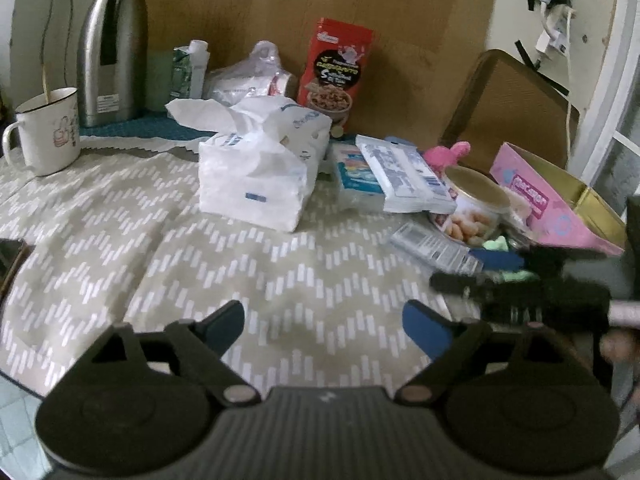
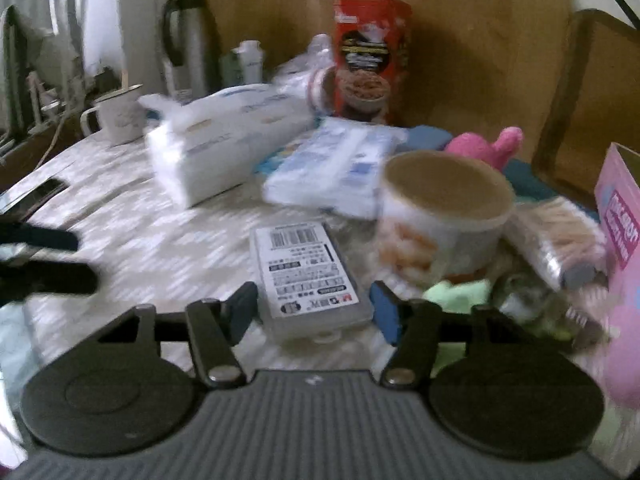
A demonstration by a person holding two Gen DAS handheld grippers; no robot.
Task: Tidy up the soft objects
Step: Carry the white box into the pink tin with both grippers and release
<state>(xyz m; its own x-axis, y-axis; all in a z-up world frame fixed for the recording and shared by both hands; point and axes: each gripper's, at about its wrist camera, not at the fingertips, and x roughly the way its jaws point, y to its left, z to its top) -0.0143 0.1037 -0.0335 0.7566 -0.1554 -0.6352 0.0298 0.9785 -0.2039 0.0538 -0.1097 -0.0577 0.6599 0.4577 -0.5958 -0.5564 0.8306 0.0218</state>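
My right gripper [image 2: 312, 312] is shut on a clear plastic box [image 2: 304, 276] with a barcode label, one blue pad on each long side. In the left wrist view that box [image 1: 432, 246] shows at the right, with the blurred right gripper [image 1: 468, 270] around it. My left gripper [image 1: 324, 328] stands open over the patterned tablecloth [image 1: 120, 240], nothing between its fingers. A white tissue pack [image 1: 256, 168] lies ahead of it. Flat wipe packs [image 1: 404, 176], a pink plush toy [image 1: 444, 154] and a pale green soft piece [image 2: 460, 292] lie to the right.
A snack tub [image 2: 444, 208] with a tan lid stands behind the box, and an open pink carton [image 1: 560, 208] sits at the far right. A mug [image 1: 48, 132], a steel flask [image 1: 112, 48] and a red cereal box [image 1: 336, 72] line the back. A chair [image 1: 508, 108] stands beyond.
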